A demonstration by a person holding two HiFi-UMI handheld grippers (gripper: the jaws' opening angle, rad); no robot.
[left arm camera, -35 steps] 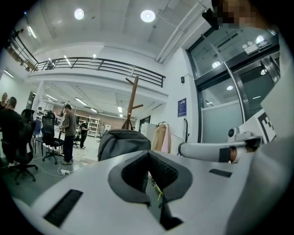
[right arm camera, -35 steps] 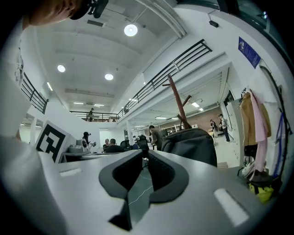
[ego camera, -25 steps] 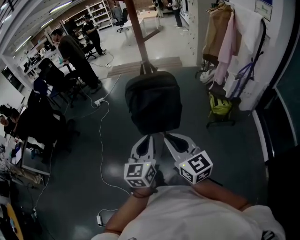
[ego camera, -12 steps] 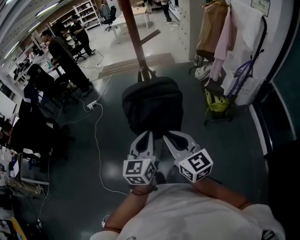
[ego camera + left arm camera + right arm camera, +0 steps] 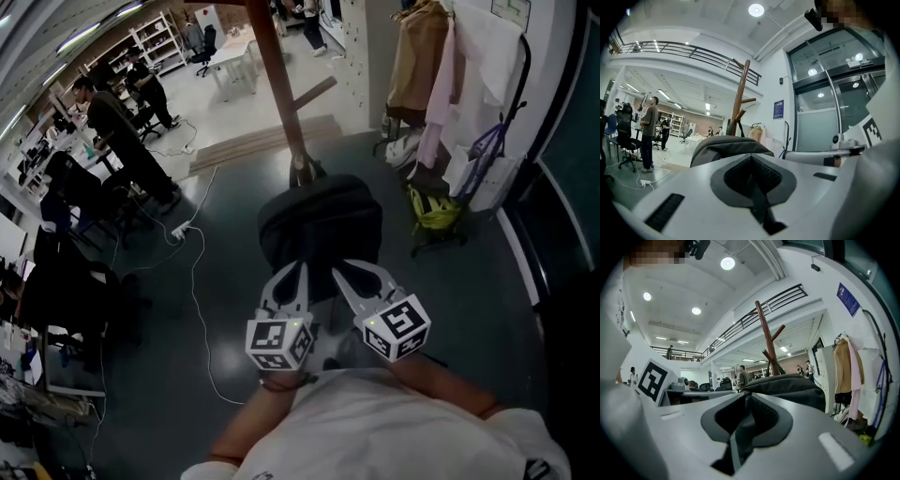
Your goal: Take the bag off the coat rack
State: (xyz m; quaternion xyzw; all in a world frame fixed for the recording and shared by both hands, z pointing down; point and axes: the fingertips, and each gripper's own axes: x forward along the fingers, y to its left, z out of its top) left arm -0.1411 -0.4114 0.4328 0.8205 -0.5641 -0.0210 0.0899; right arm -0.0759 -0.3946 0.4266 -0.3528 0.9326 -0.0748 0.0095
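Observation:
A black backpack (image 5: 319, 220) hangs by its top handle (image 5: 305, 171) against the brown wooden coat rack pole (image 5: 279, 84). My left gripper (image 5: 296, 272) and right gripper (image 5: 343, 274) sit side by side right under the bag's bottom edge, tips pointing at it. Both look shut, with nothing seen between the jaws. In the left gripper view the bag (image 5: 726, 144) bulges just beyond the left gripper (image 5: 750, 158), with the rack (image 5: 740, 93) behind. The right gripper view shows the same bag (image 5: 787, 383) past the right gripper (image 5: 747, 398) and the rack (image 5: 768, 341) rising above.
Coats (image 5: 441, 66) hang on a rail at the right, with a yellow-green bag (image 5: 436, 211) on the floor below. A white cable and power strip (image 5: 192, 258) trail across the dark floor at left. People (image 5: 117, 131) stand at desks far left. A glass door (image 5: 825, 117) is close by.
The backpack now sits a little lower and further right in the head view, and the rack pole looms closer. Both grippers stay shut under the bag's bottom.

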